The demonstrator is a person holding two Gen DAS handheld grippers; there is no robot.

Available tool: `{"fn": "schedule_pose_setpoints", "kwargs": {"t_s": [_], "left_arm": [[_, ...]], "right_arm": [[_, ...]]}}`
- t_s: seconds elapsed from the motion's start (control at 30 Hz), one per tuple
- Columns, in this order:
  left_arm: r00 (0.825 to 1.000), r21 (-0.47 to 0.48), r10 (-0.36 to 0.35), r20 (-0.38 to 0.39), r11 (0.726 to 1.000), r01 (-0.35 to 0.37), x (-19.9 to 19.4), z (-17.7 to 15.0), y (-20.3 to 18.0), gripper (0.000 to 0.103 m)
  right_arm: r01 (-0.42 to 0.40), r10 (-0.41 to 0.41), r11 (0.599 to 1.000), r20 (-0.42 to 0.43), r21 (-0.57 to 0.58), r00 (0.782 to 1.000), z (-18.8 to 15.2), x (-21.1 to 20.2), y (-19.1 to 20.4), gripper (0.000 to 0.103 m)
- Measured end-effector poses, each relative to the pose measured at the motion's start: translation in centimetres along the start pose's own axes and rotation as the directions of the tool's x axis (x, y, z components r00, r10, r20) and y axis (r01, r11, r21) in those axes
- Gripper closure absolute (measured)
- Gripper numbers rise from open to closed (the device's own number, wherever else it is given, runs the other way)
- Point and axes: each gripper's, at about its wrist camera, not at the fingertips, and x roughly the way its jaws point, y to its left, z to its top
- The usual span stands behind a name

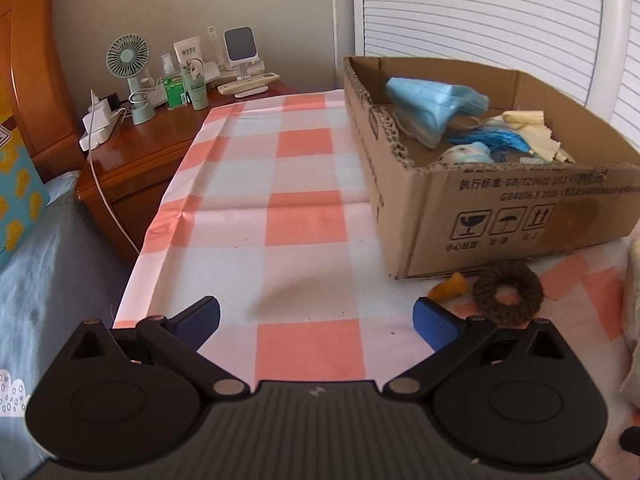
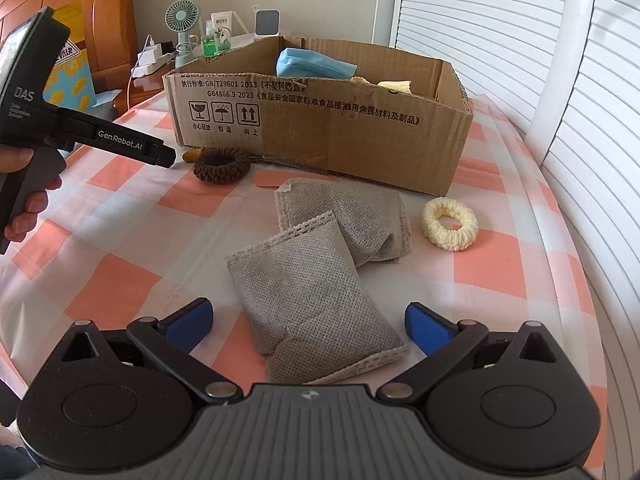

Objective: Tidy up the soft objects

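Observation:
A cardboard box stands on the pink checked cloth, holding blue face masks, a blue tassel, a small plush and a yellow cloth. In front of it lie a brown scrunchie, a small orange piece, two grey mesh pouches and a cream scrunchie. My right gripper is open, its pads either side of the near pouch. My left gripper is open over bare cloth, left of the brown scrunchie.
A wooden nightstand at the back left carries a small fan, bottles, a charger and cables. A bed with blue bedding lies left of the cloth. Louvred white doors curve along the right. A hand holds the left gripper's handle.

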Motion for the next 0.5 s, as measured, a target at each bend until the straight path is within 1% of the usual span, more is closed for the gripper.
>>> {"fn": "schedule_pose_setpoints", "kwargs": {"t_s": [0.03,0.13,0.2,0.4,0.5], "left_arm": [[1.000,-0.007,0.002,0.000,1.000,-0.002,-0.2,0.0,0.0,0.001],[0.999,-0.030,-0.040,0.030,0.999,0.041,-1.2,-0.2,-0.8,0.001],[0.998,-0.045,-0.052,0.035,0.998,0.053,-1.2,0.0,-1.5,0.002],[0.998,-0.052,-0.059,0.021,0.997,0.060,-0.2,-0.1,-3.1,0.002],[0.999,-0.078,-0.028,0.015,0.997,0.029,0.0,-0.3,-2.9,0.002]], "right_arm": [[0.000,0.000,1.000,0.002,0.000,1.000,0.0,0.0,0.0,0.000],[0.001,-0.001,1.000,0.004,0.001,1.000,0.0,0.0,0.0,0.000],[0.001,-0.001,1.000,0.004,0.000,1.000,0.0,0.0,0.0,0.000],[0.001,-0.001,1.000,0.007,0.000,1.000,-0.1,0.0,0.0,0.000],[0.000,0.000,1.000,0.006,-0.002,1.000,-0.1,0.0,0.0,0.000]]}}
